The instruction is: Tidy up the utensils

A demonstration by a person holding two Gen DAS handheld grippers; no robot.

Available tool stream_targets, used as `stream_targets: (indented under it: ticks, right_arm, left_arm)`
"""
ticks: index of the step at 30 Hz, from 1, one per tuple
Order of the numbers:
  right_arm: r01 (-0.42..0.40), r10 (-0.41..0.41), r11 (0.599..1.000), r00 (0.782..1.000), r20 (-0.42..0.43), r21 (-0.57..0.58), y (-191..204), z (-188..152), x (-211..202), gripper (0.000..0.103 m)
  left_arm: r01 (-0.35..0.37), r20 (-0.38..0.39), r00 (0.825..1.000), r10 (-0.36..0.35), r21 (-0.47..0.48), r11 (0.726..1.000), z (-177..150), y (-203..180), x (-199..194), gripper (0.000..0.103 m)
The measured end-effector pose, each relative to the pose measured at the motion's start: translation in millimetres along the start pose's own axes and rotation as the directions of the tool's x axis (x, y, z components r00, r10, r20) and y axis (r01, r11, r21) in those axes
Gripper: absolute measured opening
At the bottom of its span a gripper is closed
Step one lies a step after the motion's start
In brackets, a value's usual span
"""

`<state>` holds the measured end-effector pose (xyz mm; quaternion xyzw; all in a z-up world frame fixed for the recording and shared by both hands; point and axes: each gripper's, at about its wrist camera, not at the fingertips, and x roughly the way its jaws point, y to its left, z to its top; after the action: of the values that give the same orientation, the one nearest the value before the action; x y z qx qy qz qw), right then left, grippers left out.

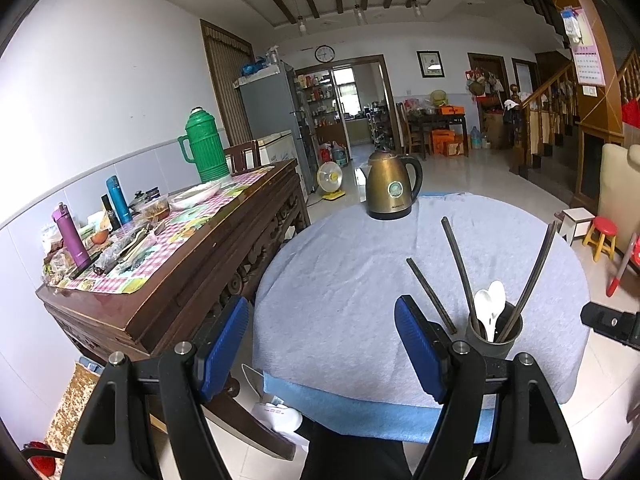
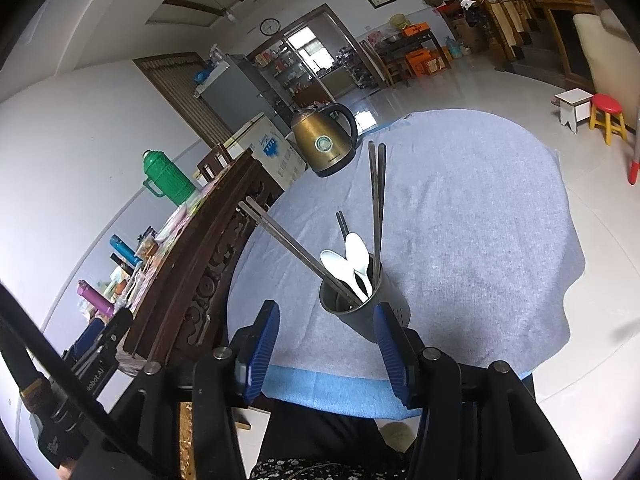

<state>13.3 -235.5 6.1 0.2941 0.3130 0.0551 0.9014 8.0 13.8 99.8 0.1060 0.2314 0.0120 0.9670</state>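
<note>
Standing near the table's (image 2: 460, 208) front edge: holder (image 2: 362, 312) with chopsticks (image 2: 378, 204) and two spoons (image 2: 356, 260). Left gripper (image 1: 320, 344) wide open, empty. Right gripper (image 2: 326, 344) half open, empty, just short of the holder. Judged nearly complete. Advice: withdraw straight back, clear of the leaning chopsticks.

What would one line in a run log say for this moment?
left gripper: open, empty | right gripper: open, empty | chopsticks, spoons: in holder | table
</note>
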Motion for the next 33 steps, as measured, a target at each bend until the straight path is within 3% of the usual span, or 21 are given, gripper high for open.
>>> stream_targets:
  ticks: [33]
  right_arm:
    - [-0.033,0.031,0.998,0.998,-0.046,-0.055,18.6,-8.7,-2.3,0.052]
  left_arm:
    - [0.01,0.018,1.0,-0.01,-0.041,0.999,2.0,-5.5,-9.8,0.077]
